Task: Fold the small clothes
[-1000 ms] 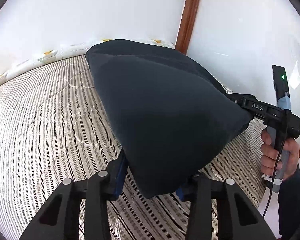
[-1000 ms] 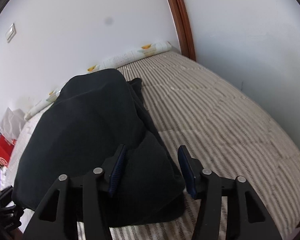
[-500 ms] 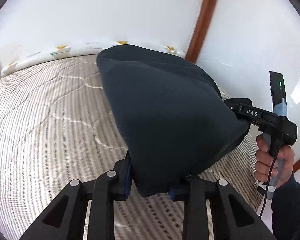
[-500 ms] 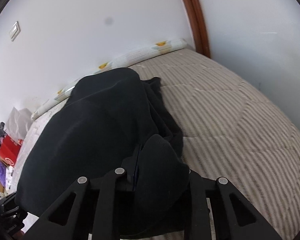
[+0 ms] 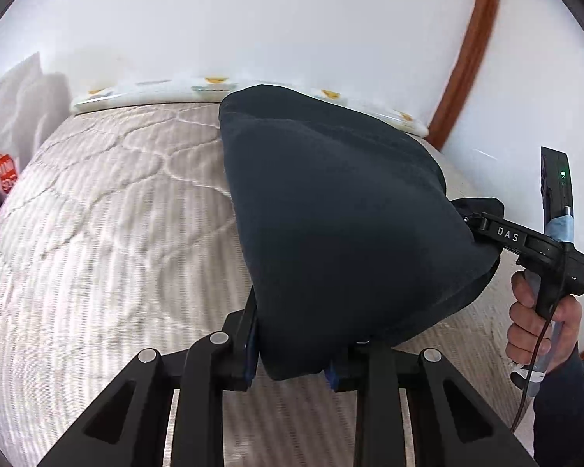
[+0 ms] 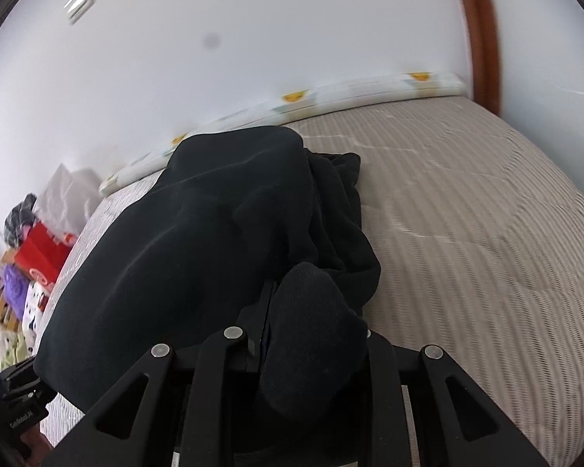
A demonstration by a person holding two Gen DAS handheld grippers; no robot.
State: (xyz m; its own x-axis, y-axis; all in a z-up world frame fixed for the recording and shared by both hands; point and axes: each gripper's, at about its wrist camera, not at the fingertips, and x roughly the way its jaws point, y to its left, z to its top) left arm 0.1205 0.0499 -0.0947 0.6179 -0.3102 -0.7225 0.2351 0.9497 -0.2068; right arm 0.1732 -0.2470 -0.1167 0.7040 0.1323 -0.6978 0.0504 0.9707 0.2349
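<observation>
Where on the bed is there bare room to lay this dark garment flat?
The striped bedcover is bare left of the dark garment, up to the patterned bolster. The right wrist view shows it bare rightward to the wooden frame. Off the bed's left edge, the bags and boxes crowd together.

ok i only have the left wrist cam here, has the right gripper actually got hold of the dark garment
observer: yes. in the right wrist view the right gripper is clamped on a bunched corner of the dark garment. its jaws have just been closing, with cloth between them.
operator: is the far side of it flat
observer: no. loose folds lie bunched along its right side in that view, against the bedspread.
operator: what's beside the bed, i just see something red
observer: a purple bundle sits right below the red box, past the bed's left edge.
</observation>
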